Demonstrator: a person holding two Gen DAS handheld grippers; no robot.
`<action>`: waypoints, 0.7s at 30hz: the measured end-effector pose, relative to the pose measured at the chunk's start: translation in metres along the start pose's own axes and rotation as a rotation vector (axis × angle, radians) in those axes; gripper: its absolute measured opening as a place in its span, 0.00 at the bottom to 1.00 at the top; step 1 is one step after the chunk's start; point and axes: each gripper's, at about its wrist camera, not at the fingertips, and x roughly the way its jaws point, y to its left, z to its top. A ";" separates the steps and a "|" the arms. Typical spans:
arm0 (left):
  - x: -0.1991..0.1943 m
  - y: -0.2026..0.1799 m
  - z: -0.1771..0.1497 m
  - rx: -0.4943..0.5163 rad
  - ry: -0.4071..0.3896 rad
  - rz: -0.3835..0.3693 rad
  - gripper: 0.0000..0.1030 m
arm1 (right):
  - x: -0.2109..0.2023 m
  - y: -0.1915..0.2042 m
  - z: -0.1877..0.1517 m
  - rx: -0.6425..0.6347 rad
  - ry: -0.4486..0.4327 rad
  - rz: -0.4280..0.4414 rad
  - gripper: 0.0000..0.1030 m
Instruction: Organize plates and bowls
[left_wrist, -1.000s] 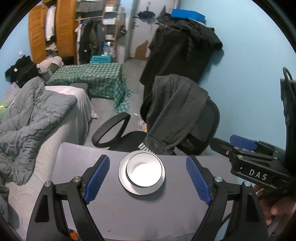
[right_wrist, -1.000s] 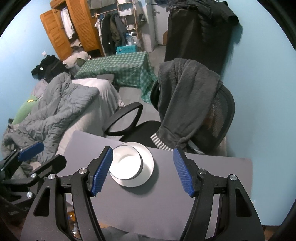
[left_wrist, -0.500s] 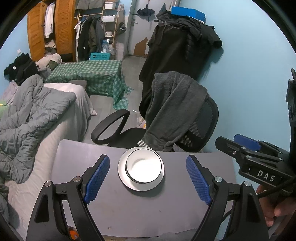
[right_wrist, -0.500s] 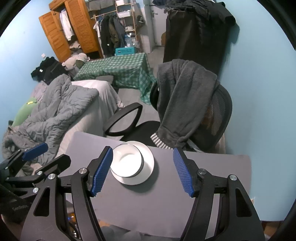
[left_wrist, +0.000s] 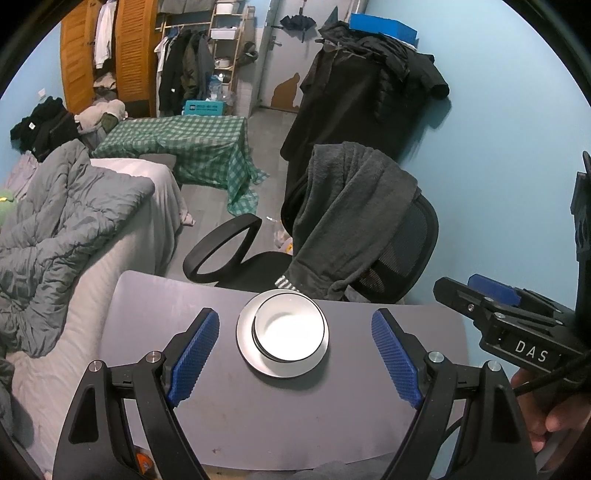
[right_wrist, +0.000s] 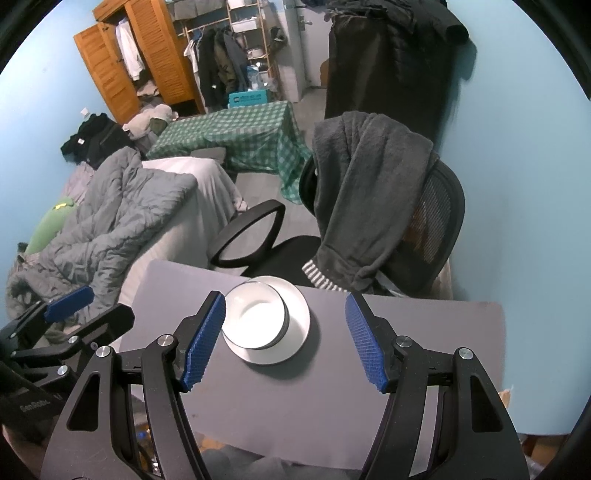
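A white bowl sits inside a white plate near the far edge of the grey table. Both show in the right wrist view too, the bowl on the plate. My left gripper is open and empty, held above the table on the near side of the stack. My right gripper is open and empty, also above the table, with the stack just behind its left finger. The right gripper's body shows at the right of the left wrist view.
A black office chair draped with a dark grey garment stands right behind the table's far edge. A bed with a grey quilt lies to the left. A blue wall runs along the right.
Both grippers have risen and drawn back a little from the stack. The bowl and plate have not moved. Both grippers stay open.
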 end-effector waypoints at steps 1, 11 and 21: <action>0.000 0.000 0.000 -0.001 0.000 0.000 0.83 | 0.000 0.000 0.000 0.000 -0.002 0.001 0.64; -0.001 0.005 -0.002 -0.011 0.007 0.001 0.83 | 0.001 0.001 -0.001 0.000 0.000 0.000 0.64; -0.002 0.004 -0.003 -0.011 0.006 0.002 0.83 | 0.000 0.003 -0.002 -0.004 0.002 0.000 0.64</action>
